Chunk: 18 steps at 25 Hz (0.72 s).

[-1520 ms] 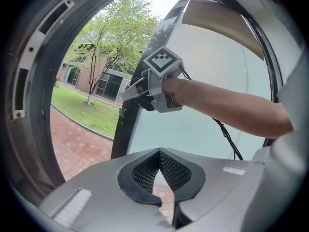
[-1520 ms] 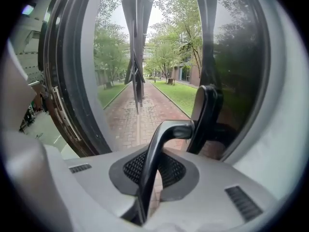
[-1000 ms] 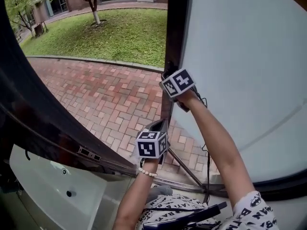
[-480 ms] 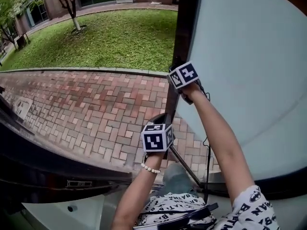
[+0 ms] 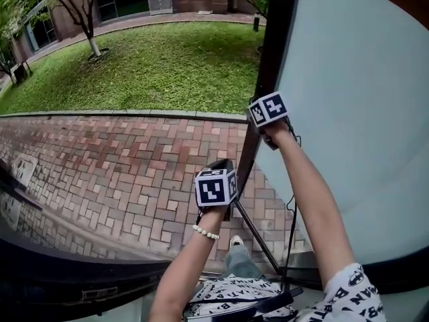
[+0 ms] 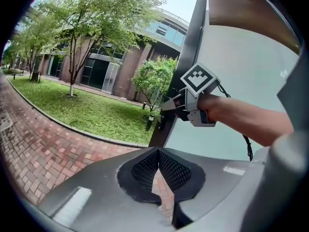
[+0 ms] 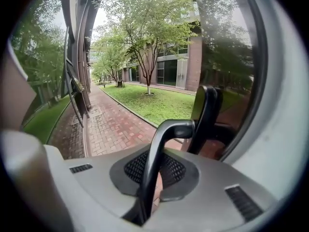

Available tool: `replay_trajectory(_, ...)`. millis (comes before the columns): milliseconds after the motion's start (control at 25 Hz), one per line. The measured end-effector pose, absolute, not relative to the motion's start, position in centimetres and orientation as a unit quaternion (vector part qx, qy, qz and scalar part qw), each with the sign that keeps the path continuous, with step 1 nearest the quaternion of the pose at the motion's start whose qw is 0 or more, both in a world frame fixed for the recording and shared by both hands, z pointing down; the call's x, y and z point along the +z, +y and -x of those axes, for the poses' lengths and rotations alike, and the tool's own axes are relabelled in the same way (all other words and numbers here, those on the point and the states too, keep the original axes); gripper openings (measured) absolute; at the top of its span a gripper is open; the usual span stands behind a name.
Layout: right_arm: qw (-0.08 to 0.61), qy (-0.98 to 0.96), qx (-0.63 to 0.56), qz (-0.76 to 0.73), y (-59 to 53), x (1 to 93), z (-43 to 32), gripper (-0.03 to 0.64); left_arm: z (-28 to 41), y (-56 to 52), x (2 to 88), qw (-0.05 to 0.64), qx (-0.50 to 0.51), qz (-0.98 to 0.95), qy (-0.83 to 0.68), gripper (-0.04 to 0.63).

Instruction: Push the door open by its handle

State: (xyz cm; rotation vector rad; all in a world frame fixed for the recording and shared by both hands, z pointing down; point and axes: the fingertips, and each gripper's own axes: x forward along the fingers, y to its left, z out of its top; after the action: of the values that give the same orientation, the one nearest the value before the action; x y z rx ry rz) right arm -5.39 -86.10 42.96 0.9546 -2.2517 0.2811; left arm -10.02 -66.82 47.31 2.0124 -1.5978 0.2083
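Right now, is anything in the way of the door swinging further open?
Nothing visible. The right claw is clamped on the door handle, and past the edge of the door there is only brick paving, then lawn. The frosted panel hides whatever lies behind it.

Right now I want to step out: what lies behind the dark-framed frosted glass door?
Beyond the open edge of the dark-framed frosted glass door lie a red brick path, a green lawn and a thin-trunked tree. The door itself hides whatever stands directly behind it.
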Motion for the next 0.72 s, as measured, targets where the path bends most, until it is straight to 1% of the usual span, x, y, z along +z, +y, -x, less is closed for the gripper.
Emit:
replay_trajectory(280,0.328,-0.849,0.123,-0.397,-90.7,43.0,0.6,0.018,6.4,-74.1,47.7,0.266,0.088,-0.769,-0.575,-0.003)
replay_trajectory(480,0.318,-0.835,0.134,-0.428,-94.3,42.5,-3.8,0.018,2.6,-79.0,47.1,0.259,0.098,-0.782,-0.558,-0.003)
replay_trajectory(720,0.313,-0.814,0.147,-0.467,-97.1,41.7,-10.3,0.018,-1.1,-80.8,46.7,0.255,0.105,-0.795,-0.54,-0.003)
